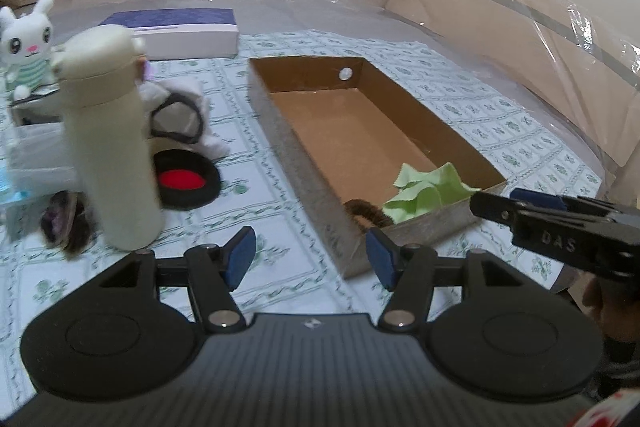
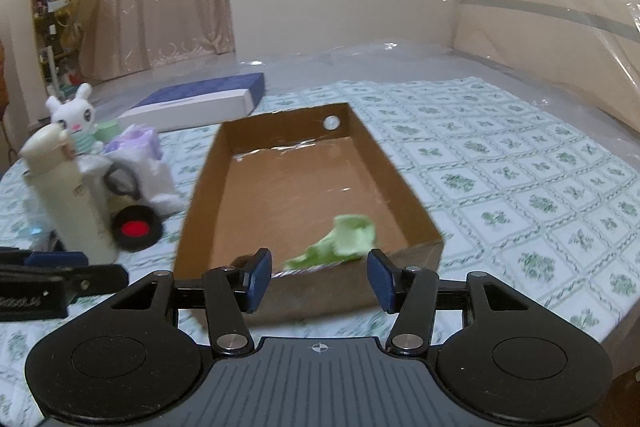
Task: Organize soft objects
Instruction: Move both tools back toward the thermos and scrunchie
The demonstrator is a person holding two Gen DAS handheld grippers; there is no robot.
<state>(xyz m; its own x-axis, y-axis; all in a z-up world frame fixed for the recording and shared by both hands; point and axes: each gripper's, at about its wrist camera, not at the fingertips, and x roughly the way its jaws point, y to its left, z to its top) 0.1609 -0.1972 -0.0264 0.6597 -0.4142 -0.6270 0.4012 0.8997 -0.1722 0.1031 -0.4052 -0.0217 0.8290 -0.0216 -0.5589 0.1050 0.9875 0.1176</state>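
Note:
An open brown cardboard box lies on the patterned cloth. A green cloth and a dark fuzzy item lie at its near end. To its left are a white rabbit plush, a white soft toy with black loops and a black round pad with a red centre. My left gripper is open and empty, near the box's corner. My right gripper is open and empty, before the box's near wall.
A tall cream bottle stands left of the box. A blue and white flat box lies behind. Plastic-wrapped items and a dark bundle sit at far left. A plastic-covered headboard runs along the right.

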